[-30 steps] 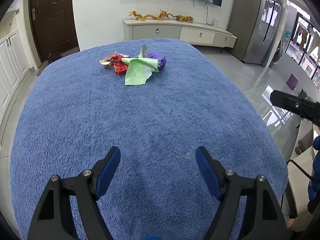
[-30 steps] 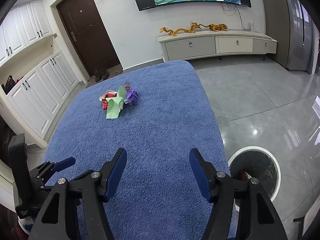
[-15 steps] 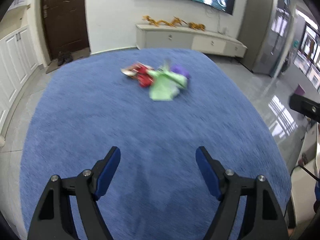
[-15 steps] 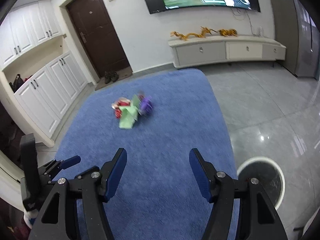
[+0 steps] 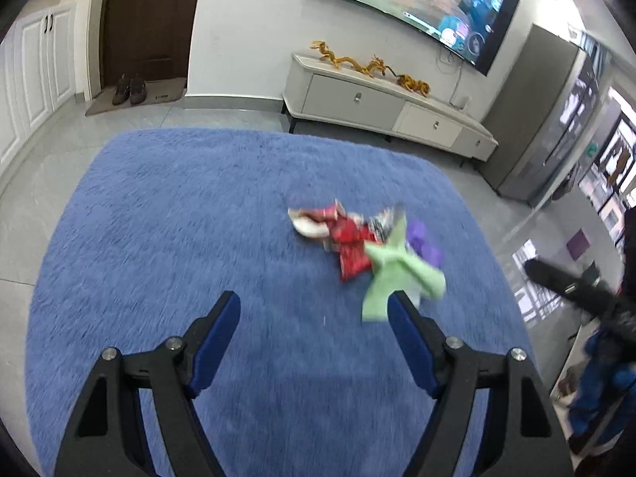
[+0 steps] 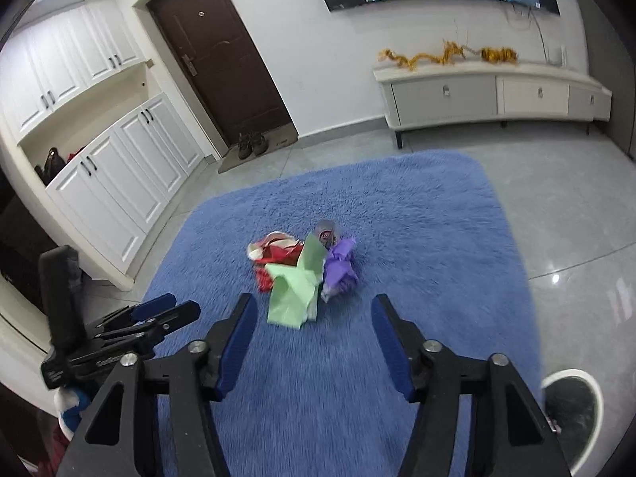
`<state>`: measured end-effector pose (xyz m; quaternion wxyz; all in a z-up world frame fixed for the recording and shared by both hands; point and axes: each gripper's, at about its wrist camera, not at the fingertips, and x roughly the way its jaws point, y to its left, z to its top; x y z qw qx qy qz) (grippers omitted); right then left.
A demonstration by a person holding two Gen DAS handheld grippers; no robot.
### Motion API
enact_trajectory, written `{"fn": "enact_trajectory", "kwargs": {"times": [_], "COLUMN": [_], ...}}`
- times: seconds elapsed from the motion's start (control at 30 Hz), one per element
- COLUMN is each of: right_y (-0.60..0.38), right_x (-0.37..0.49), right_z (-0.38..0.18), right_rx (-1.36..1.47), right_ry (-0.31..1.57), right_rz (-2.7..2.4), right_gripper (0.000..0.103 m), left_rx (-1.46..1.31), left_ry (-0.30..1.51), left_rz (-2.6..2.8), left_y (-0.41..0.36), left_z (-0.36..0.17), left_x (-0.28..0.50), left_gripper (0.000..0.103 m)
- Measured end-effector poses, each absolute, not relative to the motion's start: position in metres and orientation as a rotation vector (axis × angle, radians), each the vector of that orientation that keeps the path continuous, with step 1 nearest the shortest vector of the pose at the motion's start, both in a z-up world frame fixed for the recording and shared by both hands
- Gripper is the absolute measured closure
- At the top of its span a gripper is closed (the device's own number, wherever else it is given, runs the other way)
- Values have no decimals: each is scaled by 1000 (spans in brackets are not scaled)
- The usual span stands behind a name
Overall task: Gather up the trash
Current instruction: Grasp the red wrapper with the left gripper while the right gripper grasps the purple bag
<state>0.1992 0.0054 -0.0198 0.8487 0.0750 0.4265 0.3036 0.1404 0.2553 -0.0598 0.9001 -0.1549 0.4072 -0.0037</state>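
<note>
A small heap of trash lies on the blue rug (image 5: pixel 167 238): a green paper (image 5: pixel 393 274), a red wrapper (image 5: pixel 349 246), a purple crumpled piece (image 5: pixel 425 244) and a pale scrap (image 5: pixel 308 226). My left gripper (image 5: pixel 316 318) is open and empty, just short of the heap, which sits ahead and to its right. In the right wrist view the green paper (image 6: pixel 296 286), red wrapper (image 6: pixel 274 258) and purple piece (image 6: pixel 340 268) lie just ahead of my open, empty right gripper (image 6: pixel 312 322). The left gripper (image 6: pixel 159 314) shows at the left.
A round white-rimmed bin (image 6: pixel 572 407) stands on the grey floor by the rug's right edge. A white TV cabinet (image 6: pixel 489 95) lines the far wall, white cupboards (image 6: pixel 119 183) the left wall. Shoes (image 6: pixel 250 145) sit by the dark door. The right gripper (image 5: pixel 572 288) shows at right.
Both grippers have moved forward toward the trash heap, which now looks larger and nearer to the fingertips. Both have stayed open.
</note>
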Motion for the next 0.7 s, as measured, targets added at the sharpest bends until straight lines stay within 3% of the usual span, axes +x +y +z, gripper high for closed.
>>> {"fn": "enact_trajectory", "kwargs": {"times": [0.33, 0.47, 0.5, 0.53, 0.7], "right_y": [34, 32, 29, 26, 0], "right_x": [260, 267, 266, 264, 247], "right_z": [-77, -92, -93, -93, -83], "right_rx": [187, 222, 231, 233, 253], "right_ry": [1020, 1057, 1056, 1052, 1013], "right_rz": [633, 658, 668, 676, 684], "right_gripper": [55, 72, 72, 72, 74], "left_rx": [-452, -423, -416, -412, -431], "left_ry": [883, 944, 956, 974, 926], "left_rz": [-24, -31, -32, -37, -56], "left_y": [270, 257, 254, 250, 250], "left_z": [-85, -99, -103, -109, -108], "left_x": [225, 251, 254, 257, 245], "left_gripper": [28, 28, 34, 47, 52]}}
